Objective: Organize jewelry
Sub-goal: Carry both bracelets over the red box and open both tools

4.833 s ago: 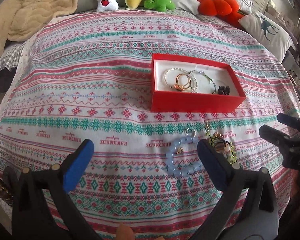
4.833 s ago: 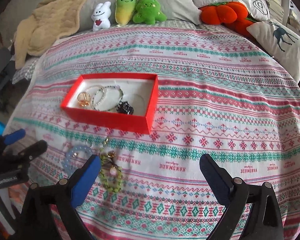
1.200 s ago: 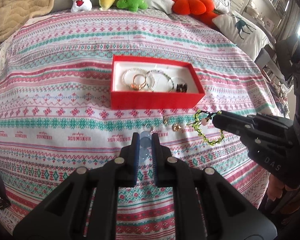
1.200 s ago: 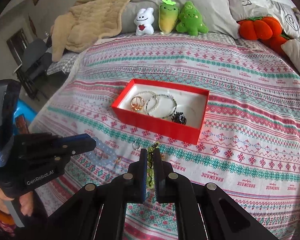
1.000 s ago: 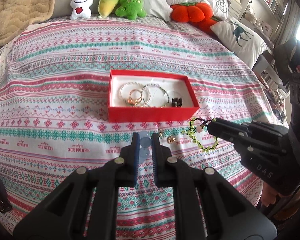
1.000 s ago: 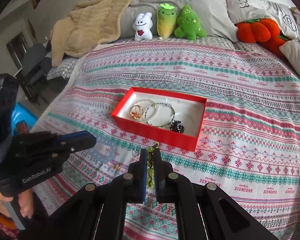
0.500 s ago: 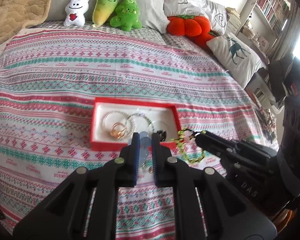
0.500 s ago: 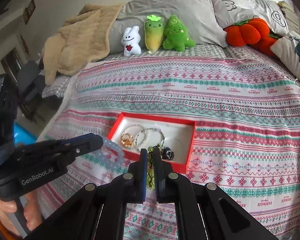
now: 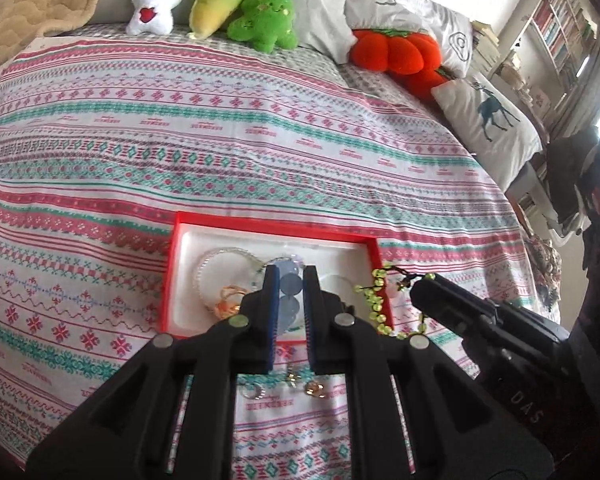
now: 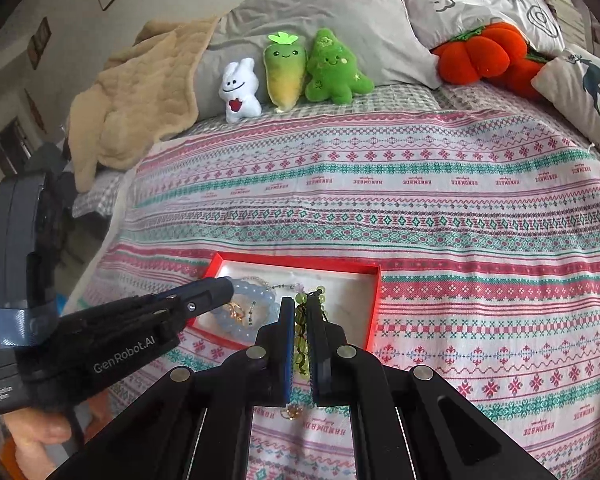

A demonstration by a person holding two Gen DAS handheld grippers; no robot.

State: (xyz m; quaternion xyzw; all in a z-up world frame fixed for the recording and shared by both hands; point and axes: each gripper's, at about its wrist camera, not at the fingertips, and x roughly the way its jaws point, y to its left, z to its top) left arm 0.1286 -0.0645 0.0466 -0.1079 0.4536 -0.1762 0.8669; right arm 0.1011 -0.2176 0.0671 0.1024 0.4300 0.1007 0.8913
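1. Your left gripper (image 9: 288, 280) is clamped on a pale blue bead bracelet (image 9: 289, 284), which hangs over the red box (image 9: 260, 224), likely ready to drop in.
2. Your right gripper (image 10: 300, 312) is pinched on a green bead bracelet (image 10: 302, 336), held above the box's right half.
3. The box already holds a silver bangle (image 9: 220, 258) and gold rings (image 9: 230, 302).
4. Small loose pieces (image 9: 314, 388) lie on the patterned bedspread (image 9: 260, 140) in front of the box, not yet collected.

Both grippers (image 9: 287, 280) (image 10: 300, 312) clamped – side by side (angled down)
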